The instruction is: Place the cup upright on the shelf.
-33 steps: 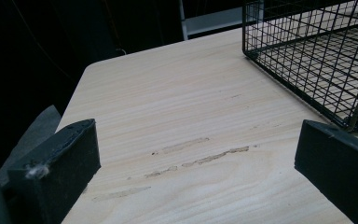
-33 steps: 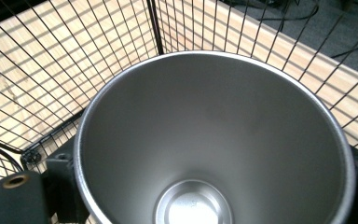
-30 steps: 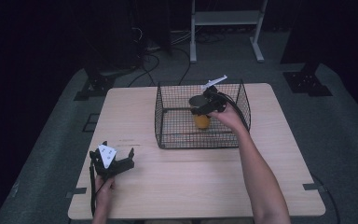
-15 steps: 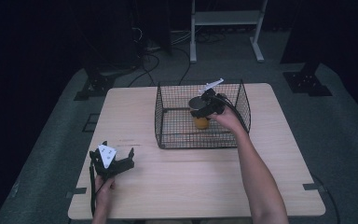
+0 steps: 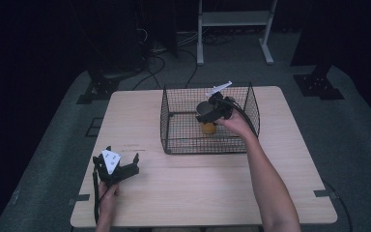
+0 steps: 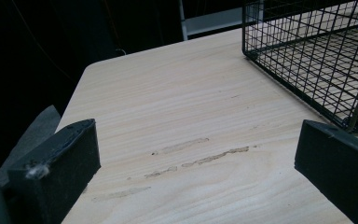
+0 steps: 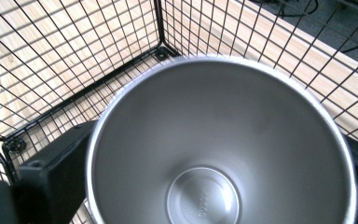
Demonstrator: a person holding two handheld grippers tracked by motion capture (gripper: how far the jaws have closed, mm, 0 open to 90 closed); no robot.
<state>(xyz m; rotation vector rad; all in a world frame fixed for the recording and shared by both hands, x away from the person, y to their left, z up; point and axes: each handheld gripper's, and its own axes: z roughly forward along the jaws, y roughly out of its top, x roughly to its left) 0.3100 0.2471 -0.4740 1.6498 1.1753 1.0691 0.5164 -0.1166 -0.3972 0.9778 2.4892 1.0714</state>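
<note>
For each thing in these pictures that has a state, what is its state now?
Cup: upright, empty, inside the wire basket.
Wire basket: open-topped, on the table.
Right hand-held gripper: shut on cup.
Left hand-held gripper: open, holding nothing.

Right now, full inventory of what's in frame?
Table: one, light wood, centre of the high view.
Wire basket: one, black, on the table's far half.
Cup: one, orange outside, steel inside, upright in the basket.
Metal stand: one, white, on the floor beyond the table.
Cables: several, black, on the floor beyond the table.
Left hand-held gripper: black, jaws open, near the table's left front corner.
Right hand-held gripper: black, jaws around the cup.
</note>
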